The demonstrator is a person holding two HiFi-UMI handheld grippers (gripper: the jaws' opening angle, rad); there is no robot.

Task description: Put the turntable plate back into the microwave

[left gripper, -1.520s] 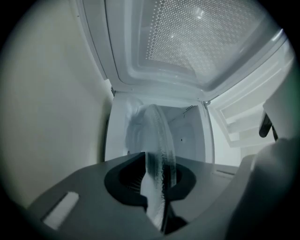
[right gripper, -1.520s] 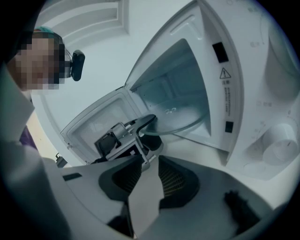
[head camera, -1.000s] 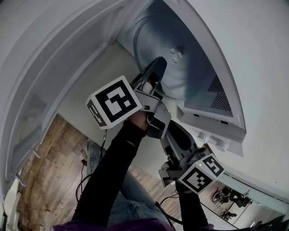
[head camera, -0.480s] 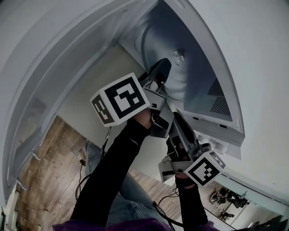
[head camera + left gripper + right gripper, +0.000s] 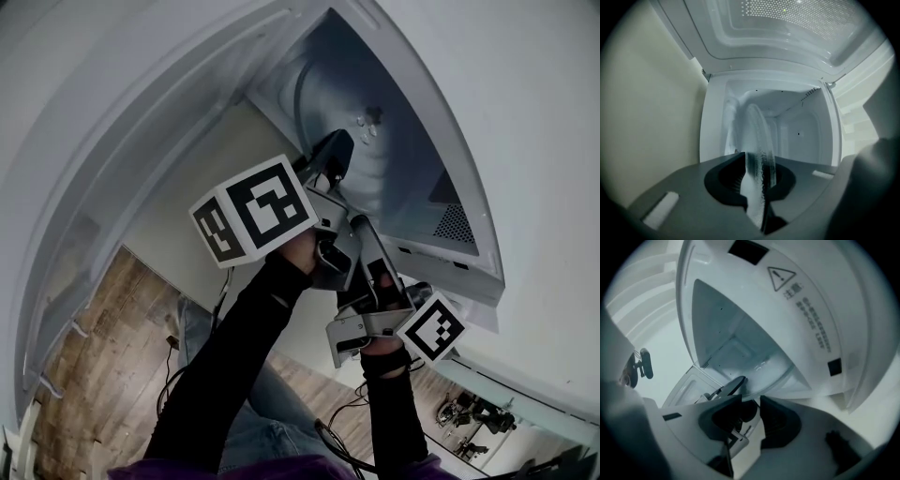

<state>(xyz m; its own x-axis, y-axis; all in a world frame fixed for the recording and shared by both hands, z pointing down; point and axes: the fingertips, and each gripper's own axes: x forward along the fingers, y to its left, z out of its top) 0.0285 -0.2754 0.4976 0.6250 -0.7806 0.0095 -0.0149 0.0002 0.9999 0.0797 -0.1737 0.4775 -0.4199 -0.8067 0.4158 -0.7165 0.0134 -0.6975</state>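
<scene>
— Where's the turntable plate (image 5: 757, 136)?
— On edge, reaching into the open microwave (image 5: 806, 136), its near rim pinched by the left gripper (image 5: 754, 173)
— And the right gripper (image 5: 751, 404)?
— Jaws spread, empty, just beside the left, nearer

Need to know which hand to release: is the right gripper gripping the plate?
No: the right gripper stands open and empty, while the left gripper pinches the plate by its rim.

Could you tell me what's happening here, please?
A person is fitting the glass turntable plate into the open microwave. The left claw is clamped on the plate's rim, holding it inside the cavity; whether it sits in place yet is unclear. The right claw is open and empty, outside the cavity.
</scene>
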